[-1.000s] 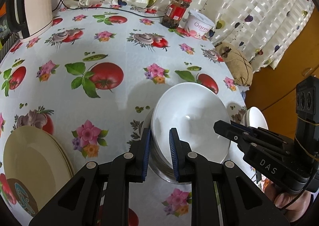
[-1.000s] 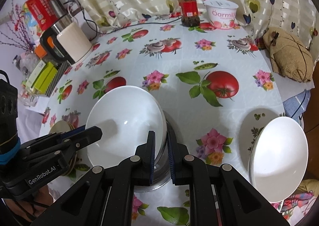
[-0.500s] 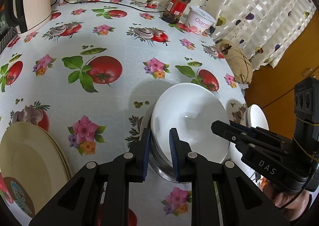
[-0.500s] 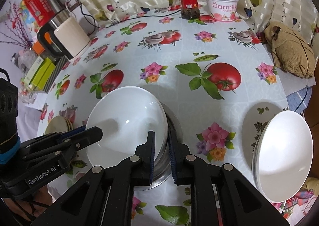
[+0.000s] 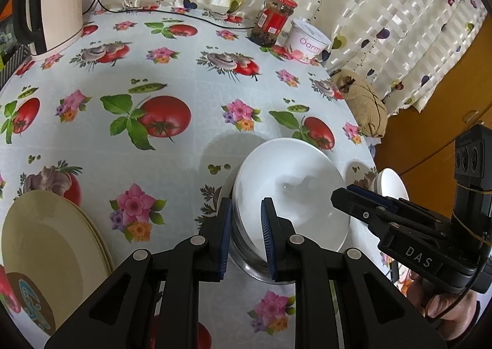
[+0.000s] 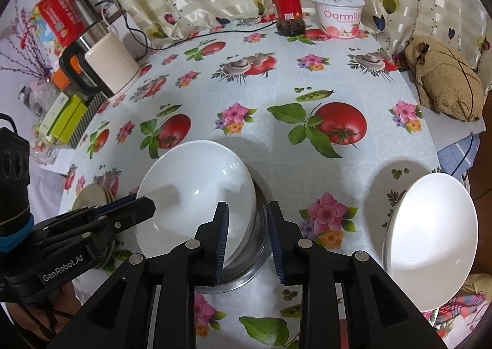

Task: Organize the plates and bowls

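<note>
White bowl (image 5: pixel 292 192) nested in a steel bowl (image 6: pixel 258 259) mid-table (image 5: pixel 184 66). Left tool (image 5: pixel 246 236) straddling both rims, grip hard to confirm. Right tool (image 6: pixel 247 238) opening around the rims, pads clear. Steel bowl mostly hidden; second white bowl (image 6: pixel 430 241) cut off.

A bowl (image 6: pixel 196 195) sits in a metal bowl (image 6: pixel 261 244) at lower centre; plates (image 5: pixel 46 253) lie lower left, jar (image 6: pixel 286 7) upper centre.

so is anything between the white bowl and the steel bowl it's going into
Nothing visible: the white bowl already sits in the steel bowl. The left gripper straddles both rims; the right gripper is opening around the rims on its side.
</note>
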Motion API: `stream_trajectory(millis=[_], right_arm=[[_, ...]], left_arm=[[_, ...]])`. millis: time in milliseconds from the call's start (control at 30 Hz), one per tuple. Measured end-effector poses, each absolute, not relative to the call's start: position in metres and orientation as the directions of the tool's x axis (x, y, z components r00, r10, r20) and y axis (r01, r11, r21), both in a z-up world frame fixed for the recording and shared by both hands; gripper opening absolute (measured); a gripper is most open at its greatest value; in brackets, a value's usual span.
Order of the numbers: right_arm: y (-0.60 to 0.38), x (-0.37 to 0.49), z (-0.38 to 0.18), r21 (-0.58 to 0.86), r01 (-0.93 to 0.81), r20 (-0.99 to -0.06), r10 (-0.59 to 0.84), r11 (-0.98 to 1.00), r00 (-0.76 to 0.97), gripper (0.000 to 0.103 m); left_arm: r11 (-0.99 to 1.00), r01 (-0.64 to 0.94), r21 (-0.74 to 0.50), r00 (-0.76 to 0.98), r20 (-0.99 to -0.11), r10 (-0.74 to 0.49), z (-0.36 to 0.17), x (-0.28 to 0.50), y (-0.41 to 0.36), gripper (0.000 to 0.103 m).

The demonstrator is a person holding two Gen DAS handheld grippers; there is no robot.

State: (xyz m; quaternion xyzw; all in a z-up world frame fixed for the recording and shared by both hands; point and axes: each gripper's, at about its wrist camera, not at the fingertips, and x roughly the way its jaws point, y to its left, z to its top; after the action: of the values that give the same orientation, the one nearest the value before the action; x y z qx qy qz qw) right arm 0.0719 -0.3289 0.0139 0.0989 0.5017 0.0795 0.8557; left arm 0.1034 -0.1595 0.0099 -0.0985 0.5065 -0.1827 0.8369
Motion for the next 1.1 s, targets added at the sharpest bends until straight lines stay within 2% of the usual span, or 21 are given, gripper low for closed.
stream_trajectory(millis=[1100], right_arm=[[-0.348,0.046,0.058,0.262,-0.026,-0.778,0.227,0.965,0.586,0.035]], left_arm=[[0.913,0.26,-0.316,0.508,-0.759,-0.407,0.052,0.092,-0.169,0.02]])
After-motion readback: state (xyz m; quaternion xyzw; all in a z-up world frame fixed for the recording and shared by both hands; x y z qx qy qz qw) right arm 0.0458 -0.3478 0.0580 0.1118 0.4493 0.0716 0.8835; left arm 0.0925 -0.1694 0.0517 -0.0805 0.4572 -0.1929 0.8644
